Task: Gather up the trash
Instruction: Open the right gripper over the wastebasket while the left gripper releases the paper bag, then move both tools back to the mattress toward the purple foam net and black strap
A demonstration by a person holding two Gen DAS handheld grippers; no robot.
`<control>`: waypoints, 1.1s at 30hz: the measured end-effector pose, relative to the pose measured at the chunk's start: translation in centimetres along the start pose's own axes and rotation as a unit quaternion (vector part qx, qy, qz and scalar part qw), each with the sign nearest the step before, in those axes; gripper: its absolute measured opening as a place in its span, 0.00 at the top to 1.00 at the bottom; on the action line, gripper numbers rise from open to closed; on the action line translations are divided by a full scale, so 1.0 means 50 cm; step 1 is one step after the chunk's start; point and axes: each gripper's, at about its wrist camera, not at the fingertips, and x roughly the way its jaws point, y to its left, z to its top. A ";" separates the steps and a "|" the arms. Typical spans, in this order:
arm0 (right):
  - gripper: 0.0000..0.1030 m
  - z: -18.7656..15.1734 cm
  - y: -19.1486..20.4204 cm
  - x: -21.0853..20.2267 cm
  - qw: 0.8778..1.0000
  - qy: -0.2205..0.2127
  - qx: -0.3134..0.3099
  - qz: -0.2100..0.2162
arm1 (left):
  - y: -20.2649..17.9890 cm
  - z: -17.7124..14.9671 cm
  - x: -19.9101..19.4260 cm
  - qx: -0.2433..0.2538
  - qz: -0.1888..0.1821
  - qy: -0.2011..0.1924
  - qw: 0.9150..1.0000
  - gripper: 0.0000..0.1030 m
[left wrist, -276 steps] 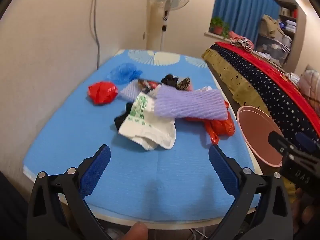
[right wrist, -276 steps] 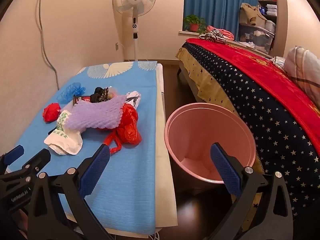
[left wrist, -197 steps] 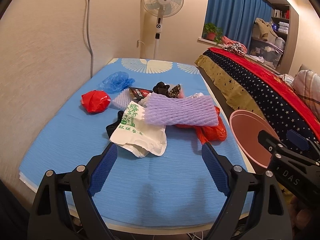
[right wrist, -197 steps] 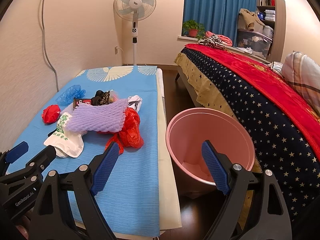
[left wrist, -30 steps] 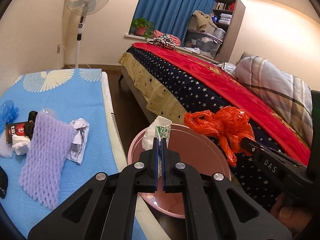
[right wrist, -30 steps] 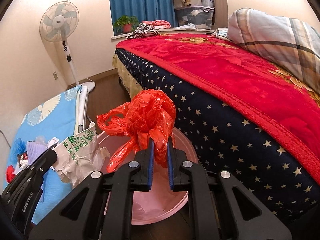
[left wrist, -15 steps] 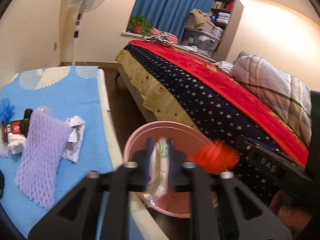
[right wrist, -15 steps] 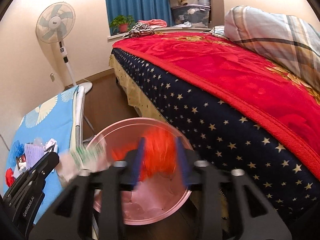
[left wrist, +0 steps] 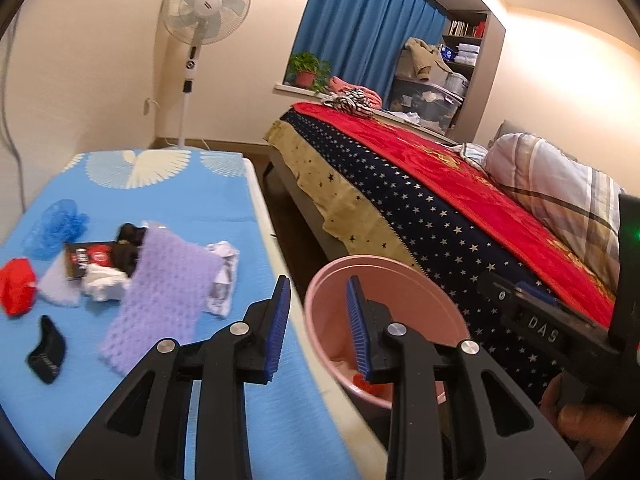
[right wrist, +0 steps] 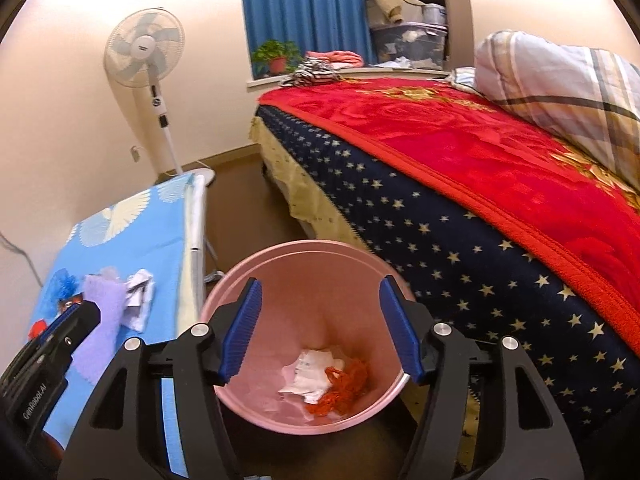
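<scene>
A pink bin [right wrist: 256,276] stands on the floor between the blue mat and the bed; it also shows in the left wrist view [left wrist: 384,264]. Inside lie a white bag [right wrist: 308,372] and an orange-red bag [right wrist: 344,388]. My right gripper [right wrist: 320,332] is open and empty above the bin. My left gripper [left wrist: 318,328] is open and empty over the bin's left rim. On the mat [left wrist: 192,200] lie a purple foam net [left wrist: 160,300], crumpled white paper [left wrist: 224,264], a red-black packet [left wrist: 88,258], a blue net [left wrist: 56,224], a red bag [left wrist: 16,286] and a black item [left wrist: 46,350].
A bed with a red and star-patterned cover [left wrist: 440,200] runs along the right, close to the bin. A standing fan [left wrist: 204,8] is by the far wall. A narrow strip of dark floor [left wrist: 292,240] lies between mat and bed.
Both grippers have opened and let go. The white bag and the orange-red bag have dropped from the jaws into the pink bin. The left gripper has turned a little towards the mat.
</scene>
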 end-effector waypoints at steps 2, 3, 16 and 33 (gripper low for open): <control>0.42 -0.002 0.018 -0.013 1.000 -0.006 -0.008 0.013 | 0.011 -0.003 -0.021 0.003 0.011 -0.006 1.000 0.73; 0.44 -0.003 0.027 -0.018 1.000 -0.008 -0.012 0.020 | 0.017 -0.005 -0.030 0.001 0.015 -0.008 1.000 0.73; 0.67 -0.029 0.135 -0.025 0.994 0.008 -0.032 0.108 | 0.153 -0.035 -0.094 -0.059 0.109 -0.021 0.992 0.73; 0.66 -0.083 0.288 0.046 0.980 0.052 -0.058 0.182 | 0.284 -0.059 -0.106 -0.116 0.235 -0.017 0.965 0.72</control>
